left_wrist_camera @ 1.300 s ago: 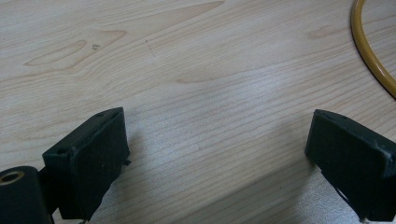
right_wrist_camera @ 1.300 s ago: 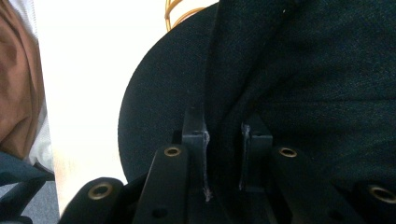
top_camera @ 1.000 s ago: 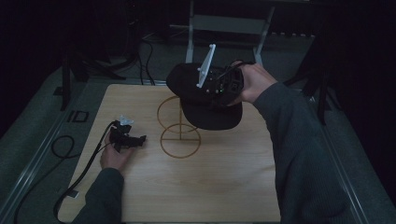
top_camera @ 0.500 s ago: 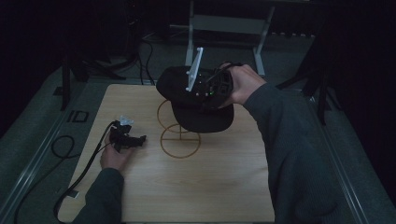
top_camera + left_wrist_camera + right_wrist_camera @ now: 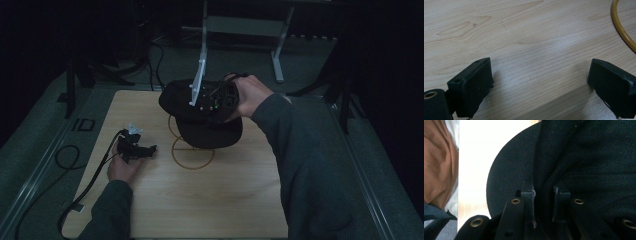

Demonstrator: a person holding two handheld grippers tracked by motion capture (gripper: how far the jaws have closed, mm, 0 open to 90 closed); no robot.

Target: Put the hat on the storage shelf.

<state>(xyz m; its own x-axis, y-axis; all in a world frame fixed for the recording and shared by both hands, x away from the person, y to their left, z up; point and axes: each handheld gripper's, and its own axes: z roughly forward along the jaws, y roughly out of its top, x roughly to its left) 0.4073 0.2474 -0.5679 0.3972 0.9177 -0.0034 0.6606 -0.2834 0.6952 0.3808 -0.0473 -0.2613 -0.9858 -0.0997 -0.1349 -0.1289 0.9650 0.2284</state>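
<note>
The black cap hung in the air above the far middle of the tabletop, over the two yellow rings marked on the wood, carried by the right gripper. In the right gripper view its jaws stood pinched together on a fold of dark cloth where the crown meets the brim — a narrow, firm bite on fabric. The cap looked light and soft: the crown would likely sag and crumple under any squeeze, while the brim seemed stiffer and kept its curve, so that seam was a sensible place to hold, giving both cloth to grip and a stiff edge to steer by. The weave looked matte, not slippery; a drop would hardly harm it. The left gripper rested low near the left edge of the tabletop, its jaws wide apart with only bare wood between them in the left gripper view — holding nothing
</note>
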